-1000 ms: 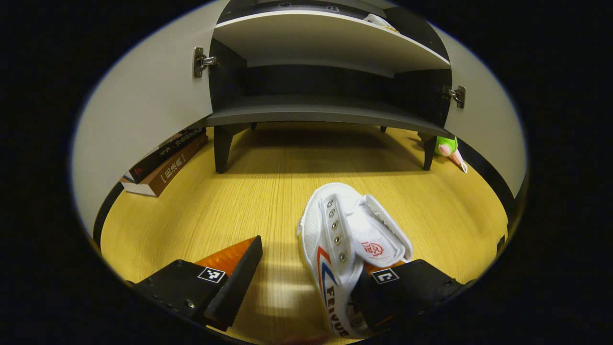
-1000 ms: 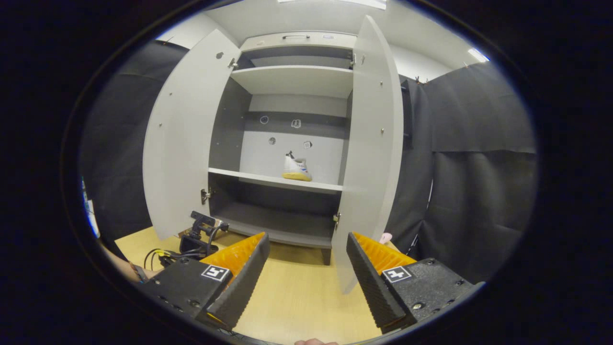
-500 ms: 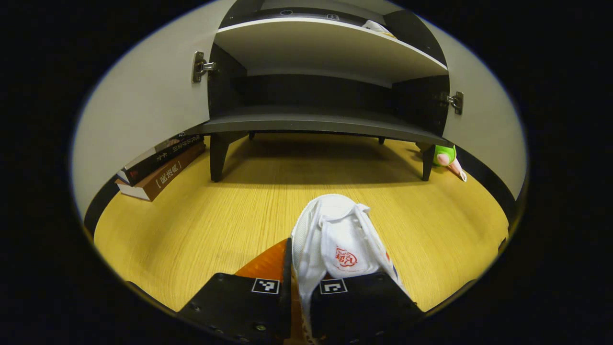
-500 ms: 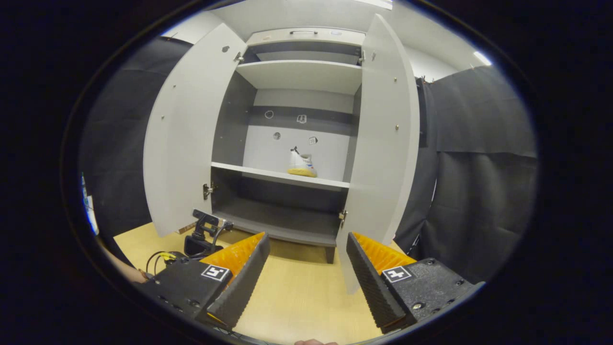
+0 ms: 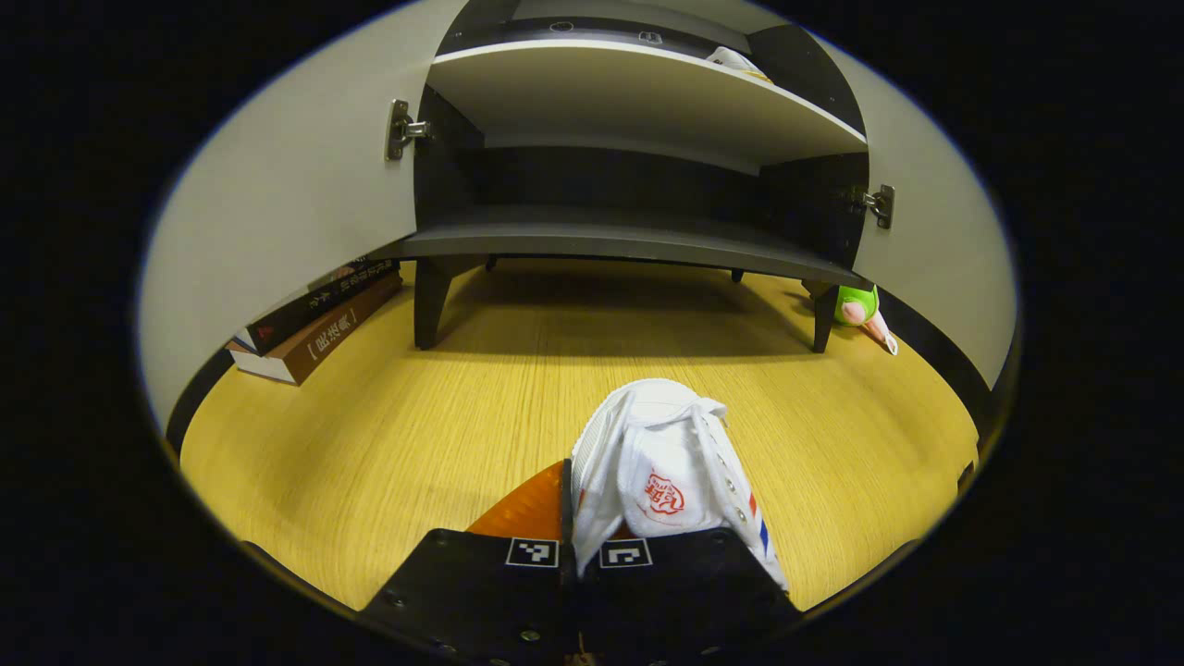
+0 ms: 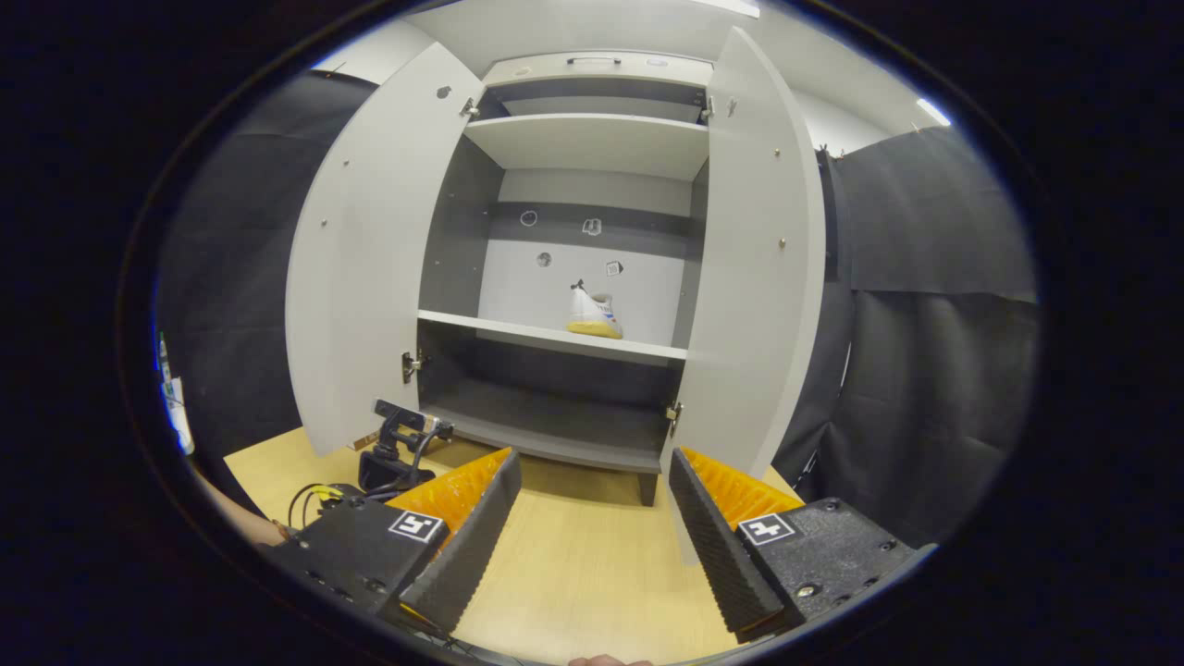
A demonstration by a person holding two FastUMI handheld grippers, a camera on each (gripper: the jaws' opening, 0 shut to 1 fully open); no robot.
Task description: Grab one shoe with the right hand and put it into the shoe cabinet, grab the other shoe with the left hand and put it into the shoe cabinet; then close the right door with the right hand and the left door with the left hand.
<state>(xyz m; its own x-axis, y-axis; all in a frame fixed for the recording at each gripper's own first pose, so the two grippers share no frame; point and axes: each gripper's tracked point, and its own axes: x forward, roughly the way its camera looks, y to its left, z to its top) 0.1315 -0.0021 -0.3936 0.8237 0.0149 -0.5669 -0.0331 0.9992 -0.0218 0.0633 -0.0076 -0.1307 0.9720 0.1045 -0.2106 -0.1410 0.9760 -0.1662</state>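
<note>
In the left gripper view a white canvas shoe (image 5: 661, 467) with red and blue stripes lies on the wooden floor (image 5: 444, 416), and my left gripper (image 5: 578, 546) is shut on its heel end. The open shoe cabinet (image 5: 638, 236) stands ahead, its bottom shelf dark and bare. In the right gripper view my right gripper (image 6: 592, 527) stands open with nothing between its fingers, facing the cabinet (image 6: 564, 277). A second white shoe (image 6: 595, 314) rests on the middle shelf (image 6: 518, 331). The left door (image 6: 365, 268) and the right door (image 6: 754, 296) both stand open.
Stacked books (image 5: 310, 319) lie on the floor left of the cabinet leg. A green and pink toy (image 5: 862, 307) sits by the right leg. In the right gripper view the other gripper with cables (image 6: 393, 453) and a person's forearm (image 6: 240, 513) show low at the left.
My left gripper went from open beside the shoe to shut on its heel end, and the shoe has turned to point at the cabinet. The right gripper drifted slightly, still open.
</note>
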